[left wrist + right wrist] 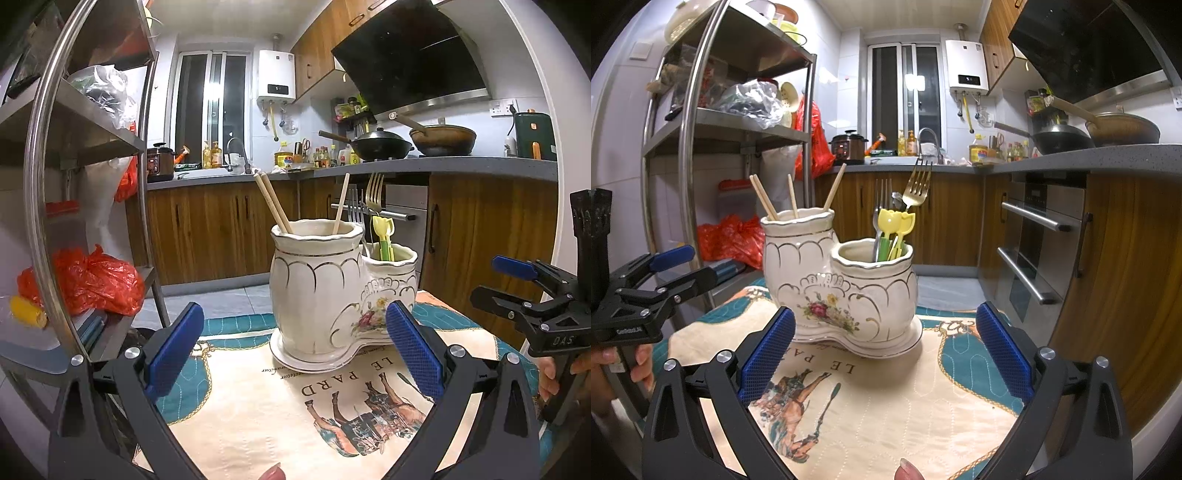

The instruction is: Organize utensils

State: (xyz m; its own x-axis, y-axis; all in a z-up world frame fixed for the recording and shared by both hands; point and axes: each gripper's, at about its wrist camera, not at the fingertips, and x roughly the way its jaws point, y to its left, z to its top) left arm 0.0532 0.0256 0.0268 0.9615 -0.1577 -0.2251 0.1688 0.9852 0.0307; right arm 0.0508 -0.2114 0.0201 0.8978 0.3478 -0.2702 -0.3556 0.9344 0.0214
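Observation:
A white ceramic double holder [317, 291] [846, 291] with gold trim and a flower motif stands on a printed cloth. Its taller cup holds wooden chopsticks [273, 203] [764, 199]. The lower cup holds metal forks [373, 192] [916, 184] and yellow-green plastic utensils [383, 236] [895, 225]. My left gripper [295, 354] is open just in front of the holder, with nothing between its blue pads. My right gripper [886, 354] is open too, a little short of the holder and empty. Each gripper shows at the other view's edge, held by a hand.
A steel shelf rack [92, 147] [738, 122] with red bags stands to the left. Wooden cabinets, an oven [1034, 240] and a counter [406, 166] with woks run behind and to the right. The cloth [280, 406] [886, 398] covers the table.

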